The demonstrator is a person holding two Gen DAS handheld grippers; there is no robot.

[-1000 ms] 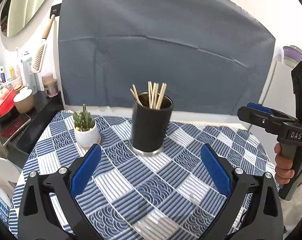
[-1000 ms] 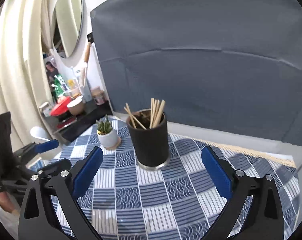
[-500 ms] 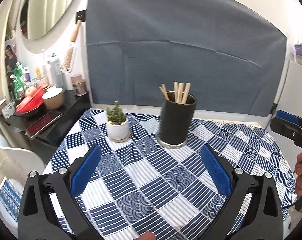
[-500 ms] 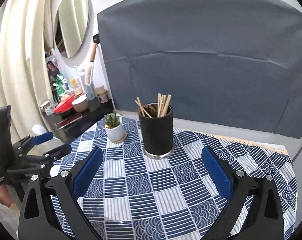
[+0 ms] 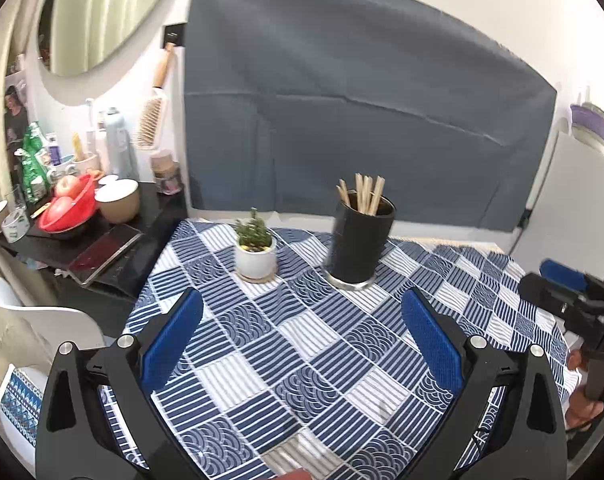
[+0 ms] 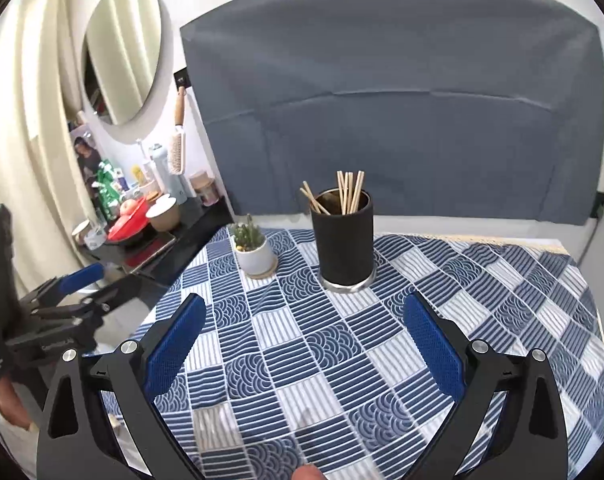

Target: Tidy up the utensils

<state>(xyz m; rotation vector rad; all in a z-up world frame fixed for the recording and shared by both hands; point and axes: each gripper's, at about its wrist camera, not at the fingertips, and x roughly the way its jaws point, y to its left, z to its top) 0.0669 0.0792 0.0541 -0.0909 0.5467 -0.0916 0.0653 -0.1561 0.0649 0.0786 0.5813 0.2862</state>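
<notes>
The wooden chopsticks [image 6: 349,192] are found standing in the black cylindrical holder [image 6: 345,246], with only their upper ends showing above the rim. Most are bunched near upright; one or two are leaned toward the left side of the rim. Their long axis is thus roughly vertical, so any grasp would have to be made from above or across the exposed tips. The holder is set upright on the blue checked tablecloth [image 6: 481,300], toward the far side of the table, with a small potted succulent [image 6: 252,246] just beside it on the left, apart from it.

From both wrist views the holder is seen ahead and beyond the fingertips, with open cloth between. In the right wrist view it lies almost dead centre; in the left wrist view it sits slightly right of centre. The right gripper [image 6: 302,336] is therefore judged the better aligned, though neither is clearly nearer. Its jaws are spread wide with nothing between them. The left gripper [image 5: 302,336] is likewise spread wide and empty. No loose utensils are seen on the cloth.
</notes>
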